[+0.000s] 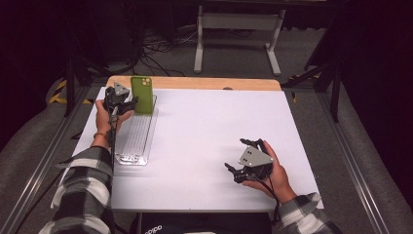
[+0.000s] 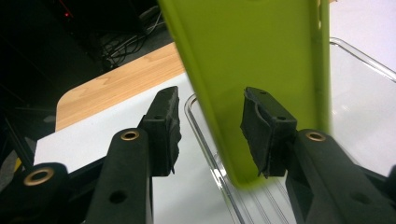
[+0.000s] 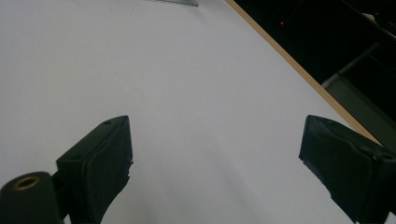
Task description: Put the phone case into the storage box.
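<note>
Black jaws of the left gripper (image 2: pixel 210 135) stand apart around the green phone case (image 2: pixel 252 79), which stands upright in the far end of the clear tray (image 1: pixel 139 129). To leave it standing, the person should back straight off. The right gripper (image 1: pixel 246 158) rests open on bare table (image 1: pixel 209 126), well apart.

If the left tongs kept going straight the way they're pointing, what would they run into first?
The green phone case, standing on end in the clear tray. It already sits between the open jaws of the left tongs, so its edge would probably meet them almost at once, though depth is unclear.
</note>
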`<state>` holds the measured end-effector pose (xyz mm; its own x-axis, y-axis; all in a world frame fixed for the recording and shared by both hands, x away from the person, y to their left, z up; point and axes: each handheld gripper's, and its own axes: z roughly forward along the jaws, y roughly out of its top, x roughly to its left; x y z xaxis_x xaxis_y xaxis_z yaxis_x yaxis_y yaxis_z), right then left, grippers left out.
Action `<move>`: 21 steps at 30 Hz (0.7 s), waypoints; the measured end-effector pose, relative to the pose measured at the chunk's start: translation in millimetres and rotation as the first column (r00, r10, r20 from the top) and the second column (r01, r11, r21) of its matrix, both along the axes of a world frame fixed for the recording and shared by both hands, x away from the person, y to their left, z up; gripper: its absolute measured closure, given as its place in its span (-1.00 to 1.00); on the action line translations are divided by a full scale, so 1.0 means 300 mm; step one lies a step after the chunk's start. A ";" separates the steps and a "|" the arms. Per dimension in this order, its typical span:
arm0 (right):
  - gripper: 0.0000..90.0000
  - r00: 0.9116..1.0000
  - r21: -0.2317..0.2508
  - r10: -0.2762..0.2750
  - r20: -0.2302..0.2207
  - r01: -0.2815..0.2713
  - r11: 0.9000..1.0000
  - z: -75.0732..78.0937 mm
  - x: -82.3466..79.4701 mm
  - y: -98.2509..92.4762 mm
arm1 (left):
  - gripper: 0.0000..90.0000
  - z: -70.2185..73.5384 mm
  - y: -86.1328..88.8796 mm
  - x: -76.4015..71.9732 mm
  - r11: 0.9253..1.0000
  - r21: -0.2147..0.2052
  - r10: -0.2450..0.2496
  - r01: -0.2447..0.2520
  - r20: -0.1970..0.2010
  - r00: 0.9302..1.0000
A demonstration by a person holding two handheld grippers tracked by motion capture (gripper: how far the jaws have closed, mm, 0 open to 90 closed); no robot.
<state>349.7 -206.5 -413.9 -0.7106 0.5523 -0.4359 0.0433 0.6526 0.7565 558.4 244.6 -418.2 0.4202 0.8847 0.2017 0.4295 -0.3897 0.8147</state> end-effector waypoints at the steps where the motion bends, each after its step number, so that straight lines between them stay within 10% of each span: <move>1: -0.77 1.000 0.003 -0.002 0.001 0.002 1.000 0.001 0.001 -0.002 | 0.28 -0.002 -0.002 0.000 1.000 0.001 -0.002 0.002 -0.004 1.000; 21: -0.77 1.000 0.011 0.001 0.002 -0.001 1.000 0.004 -0.003 -0.002 | 0.22 0.039 -0.001 -0.048 0.999 -0.030 -0.041 0.042 0.036 0.998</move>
<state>348.8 -207.1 -412.6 -0.7102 0.5566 -0.4311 0.0409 0.6440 0.7640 543.9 244.4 -406.5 0.4501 0.8725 0.1903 0.3839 -0.3814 0.8409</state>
